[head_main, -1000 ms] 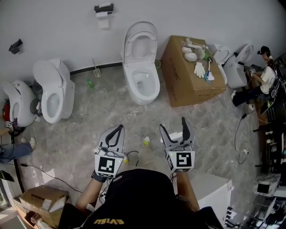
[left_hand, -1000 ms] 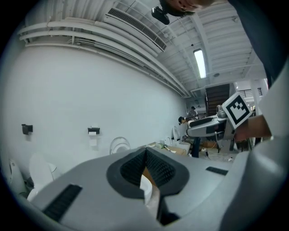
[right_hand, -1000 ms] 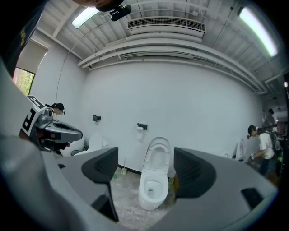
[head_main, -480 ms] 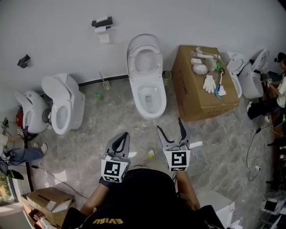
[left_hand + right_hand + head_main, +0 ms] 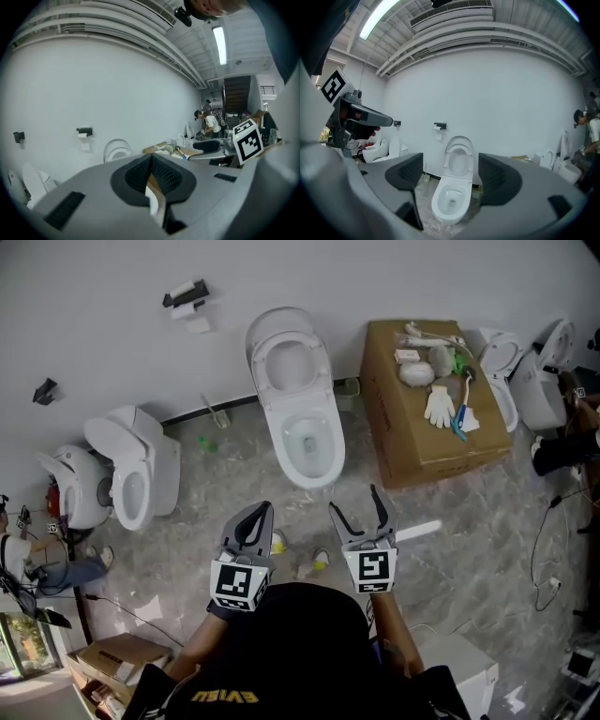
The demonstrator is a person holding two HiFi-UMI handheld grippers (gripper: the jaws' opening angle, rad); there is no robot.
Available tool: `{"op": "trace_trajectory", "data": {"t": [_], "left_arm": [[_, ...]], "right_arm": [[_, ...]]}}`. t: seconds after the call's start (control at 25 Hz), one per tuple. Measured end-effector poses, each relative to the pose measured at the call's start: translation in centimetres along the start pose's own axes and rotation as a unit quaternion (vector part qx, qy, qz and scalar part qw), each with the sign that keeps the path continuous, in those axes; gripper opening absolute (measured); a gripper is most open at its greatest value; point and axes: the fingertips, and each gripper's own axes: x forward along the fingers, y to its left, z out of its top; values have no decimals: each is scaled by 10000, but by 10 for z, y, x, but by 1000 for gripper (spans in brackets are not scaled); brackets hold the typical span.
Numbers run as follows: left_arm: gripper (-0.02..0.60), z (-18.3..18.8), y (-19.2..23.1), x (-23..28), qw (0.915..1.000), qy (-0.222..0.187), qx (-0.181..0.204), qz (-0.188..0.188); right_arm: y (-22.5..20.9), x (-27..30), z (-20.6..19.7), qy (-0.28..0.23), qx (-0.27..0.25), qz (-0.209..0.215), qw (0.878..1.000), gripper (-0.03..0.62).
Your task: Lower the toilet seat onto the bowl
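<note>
Clearly the work on the seat is not begun yet. The floor (image 5: 187, 521), grey and veined like polished stone, lies open between the person and the toilet (image 5: 305, 418), which stands against the plain white wall (image 5: 112, 343). Just beside it sits a brown cardboard box (image 5: 422, 442), flat-topped, so it serves to carry a white glove (image 5: 438, 406) and other small things. The toilet is smooth, glossy white, with a rounded bowl (image 5: 309, 442). Its oval, ring-shaped seat (image 5: 288, 348) is raised and leans back toward the wall, well apart from both tools. The right tongs (image 5: 354, 502) are spread and point at the toilet, I think in preparation to take the seat's rim. The left tongs (image 5: 255, 514) are pressed together on nothing, their ribbed dark pads meeting, probably because one tool is enough.
</note>
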Motion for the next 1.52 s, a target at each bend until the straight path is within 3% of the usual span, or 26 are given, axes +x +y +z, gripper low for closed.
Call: {"op": "trace_trajectory", "data": {"t": [0.2,0.44,0.76,0.92,1.12,1.32,1.52], "left_arm": [[11,2,1,23,10000,12,-62,-27],[11,-1,33,44,9999,-49,-161,31],[11,0,130,107,9996,-171,-215,25],[12,13,188,147,9983,-339,-481,-48],[11,-4,248,194,9956,-294,-857,-236],[11,-4,303,227,9955,-429,-790,-304],[11,-2,349,247,9970,-410,-649,-106]], "right_arm": [[-16,14,-1,133,-83,49,9999,370],[-19,48,7,103,-143,97,9998,356],[-10,153,27,231,-181,1,9996,353],[0,224,57,316,-276,92,9991,347],[10,302,55,773,-196,117,9967,347],[8,358,54,1171,-631,229,9909,350],[-16,402,68,1088,-1053,136,9884,356]]}}
